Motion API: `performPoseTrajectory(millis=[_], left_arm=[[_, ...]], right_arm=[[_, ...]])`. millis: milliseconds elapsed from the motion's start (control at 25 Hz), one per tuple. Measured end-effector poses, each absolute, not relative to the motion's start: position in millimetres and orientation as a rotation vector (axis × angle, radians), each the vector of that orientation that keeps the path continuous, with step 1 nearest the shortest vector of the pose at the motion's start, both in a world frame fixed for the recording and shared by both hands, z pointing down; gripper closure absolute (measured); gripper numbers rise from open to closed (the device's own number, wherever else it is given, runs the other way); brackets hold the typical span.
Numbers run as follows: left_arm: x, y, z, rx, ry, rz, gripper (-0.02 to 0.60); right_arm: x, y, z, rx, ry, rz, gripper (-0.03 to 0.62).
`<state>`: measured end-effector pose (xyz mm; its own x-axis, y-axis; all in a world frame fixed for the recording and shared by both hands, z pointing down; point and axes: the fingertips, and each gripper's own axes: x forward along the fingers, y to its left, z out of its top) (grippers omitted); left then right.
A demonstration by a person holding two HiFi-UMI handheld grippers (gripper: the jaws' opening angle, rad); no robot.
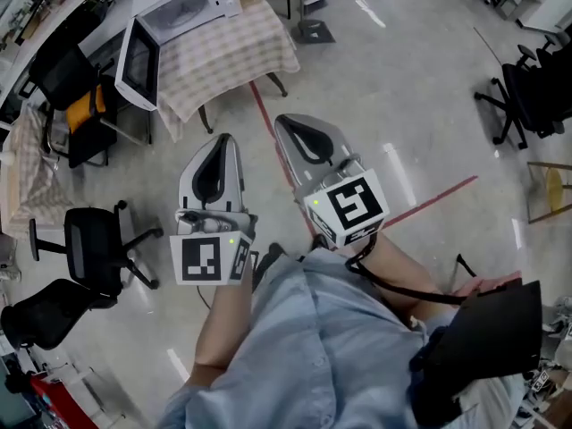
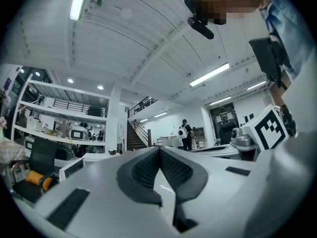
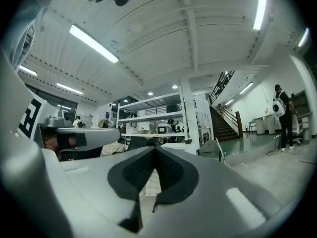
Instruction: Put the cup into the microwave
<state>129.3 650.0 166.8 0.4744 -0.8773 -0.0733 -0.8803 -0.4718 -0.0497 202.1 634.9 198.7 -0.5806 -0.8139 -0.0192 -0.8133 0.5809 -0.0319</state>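
left tool (image 1: 222,140), right tool (image 1: 285,121) clenched, empty; microwave (image 1: 188,5) well apart, ahead-left, door (image 1: 138,63) open

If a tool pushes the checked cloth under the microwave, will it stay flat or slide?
The cloth hangs down in soft folds at its edges, so it is probably floppy and would likely bunch up. The microwave appears to sit on one end, which may pin that part; the free corner would likely slide.

My left gripper (image 1: 221,141) and right gripper (image 1: 284,120) have smooth matt grey plastic shells and black dimpled pads (image 2: 143,170). Upper left hangs a soft checked cloth (image 1: 234,52); the floor (image 1: 411,88) gleams glossy.
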Motion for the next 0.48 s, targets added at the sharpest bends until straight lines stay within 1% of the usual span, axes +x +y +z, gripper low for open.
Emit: performPoseTrajectory(millis=[240,480], left_arm=[[123,641,188,-2.633,1.641,0.005,0.577],[107,596,200,-2.667,1.621,0.016,0.577]], right_arm=[[204,623,214,-1.37,2.774,-0.092,0.6],[186,578,223,-1.371,2.786,-0.098,0.6]])
